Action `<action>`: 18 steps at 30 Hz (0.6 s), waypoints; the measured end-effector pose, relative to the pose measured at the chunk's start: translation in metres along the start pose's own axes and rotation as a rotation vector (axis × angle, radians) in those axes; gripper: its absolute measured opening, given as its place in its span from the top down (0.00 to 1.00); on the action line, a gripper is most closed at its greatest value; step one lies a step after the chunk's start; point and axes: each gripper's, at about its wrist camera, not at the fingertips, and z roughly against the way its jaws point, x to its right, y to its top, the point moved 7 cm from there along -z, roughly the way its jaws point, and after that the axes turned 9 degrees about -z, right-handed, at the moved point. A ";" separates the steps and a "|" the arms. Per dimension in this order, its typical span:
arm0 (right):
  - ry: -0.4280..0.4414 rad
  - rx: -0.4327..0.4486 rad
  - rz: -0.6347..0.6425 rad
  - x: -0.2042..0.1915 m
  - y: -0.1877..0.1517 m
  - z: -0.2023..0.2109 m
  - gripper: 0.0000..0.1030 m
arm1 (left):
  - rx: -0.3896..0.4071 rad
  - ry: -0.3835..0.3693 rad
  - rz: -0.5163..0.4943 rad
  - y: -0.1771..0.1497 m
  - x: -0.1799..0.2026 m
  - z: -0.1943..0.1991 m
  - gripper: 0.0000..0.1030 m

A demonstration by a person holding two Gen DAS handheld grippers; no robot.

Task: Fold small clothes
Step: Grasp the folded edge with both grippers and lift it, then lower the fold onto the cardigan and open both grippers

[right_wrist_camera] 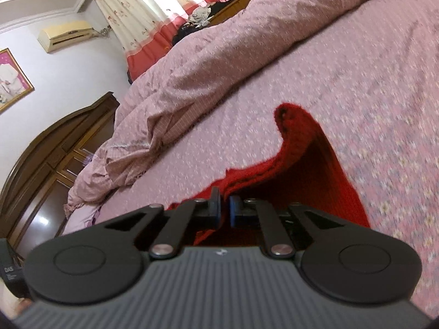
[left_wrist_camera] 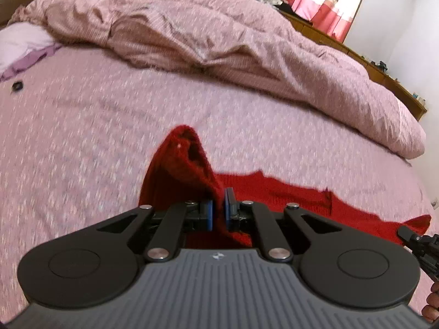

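Both tongs, left [left_wrist_camera: 218,205] and right [right_wrist_camera: 225,205], pinch red knitwear [left_wrist_camera: 274,189]; "DAS" box [right_wrist_camera: 11,274] nearby.

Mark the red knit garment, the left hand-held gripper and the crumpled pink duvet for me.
red knit garment [left_wrist_camera: 274,189]: left wrist view, flat part lying on the bed.
left hand-held gripper [left_wrist_camera: 218,208]: left wrist view, between the blue pads, shut on the garment.
crumpled pink duvet [left_wrist_camera: 219,33]: left wrist view, middle of its bunched top.

– Where is there room to pass?
– The pink bed sheet [left_wrist_camera: 82,137] lies open beyond the red garment [left_wrist_camera: 181,170].
– And what blocks?
– The rumpled quilt [left_wrist_camera: 219,41] heaped along the far side, a wooden wardrobe [right_wrist_camera: 55,159] behind.
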 end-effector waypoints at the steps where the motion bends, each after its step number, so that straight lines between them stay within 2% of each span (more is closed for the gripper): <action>1: -0.001 0.003 0.001 -0.002 0.004 -0.003 0.92 | 0.008 0.000 -0.005 0.005 0.001 -0.003 0.91; 4: -0.002 0.010 0.020 -0.008 0.014 -0.016 0.92 | 0.020 0.017 -0.024 0.019 0.003 -0.017 0.91; 13: -0.054 -0.012 0.043 0.003 0.023 -0.066 0.91 | -0.046 0.062 -0.091 0.029 0.003 -0.080 0.90; 18: -0.090 -0.035 0.016 0.014 0.022 -0.080 0.88 | -0.065 0.052 -0.095 0.028 -0.001 -0.088 0.89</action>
